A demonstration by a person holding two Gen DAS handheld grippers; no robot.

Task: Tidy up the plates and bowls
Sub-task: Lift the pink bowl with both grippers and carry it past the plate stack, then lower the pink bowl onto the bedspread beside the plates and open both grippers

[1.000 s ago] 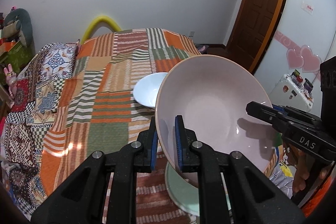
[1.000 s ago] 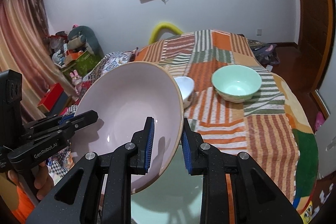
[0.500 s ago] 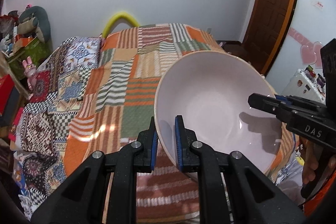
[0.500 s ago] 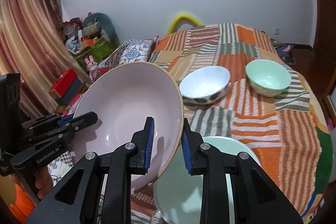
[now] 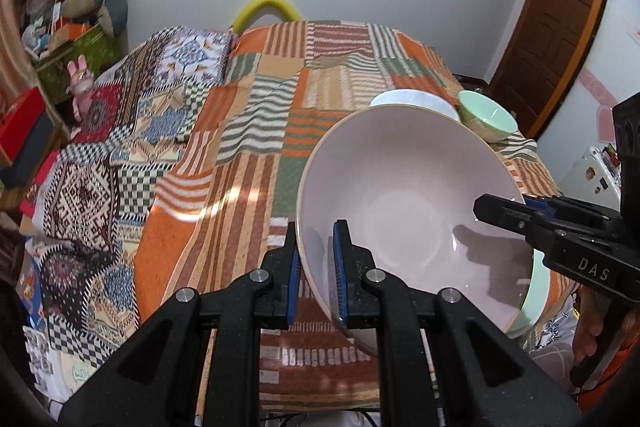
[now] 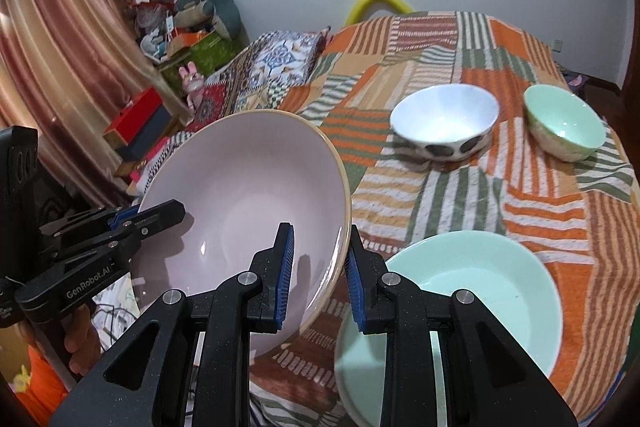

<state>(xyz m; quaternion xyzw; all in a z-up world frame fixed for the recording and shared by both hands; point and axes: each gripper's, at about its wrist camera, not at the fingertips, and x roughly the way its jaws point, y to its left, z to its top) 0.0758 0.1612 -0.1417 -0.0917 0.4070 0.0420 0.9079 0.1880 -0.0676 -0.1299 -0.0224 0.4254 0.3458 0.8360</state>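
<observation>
Pink bowl (image 5: 408, 211) tilted, both tools clamping opposite rims

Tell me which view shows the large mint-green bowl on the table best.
The right wrist view: the large mint-green bowl shows its inside and most of its rim beside the right gripper. In the left wrist view only a sliver shows behind the pink bowl.

The big bowl (image 6: 244, 195) is pale pink with a tan rim. The cloth (image 6: 460, 195) has orange, green and white stripes. The plate (image 6: 492, 291) is mint green.
</observation>
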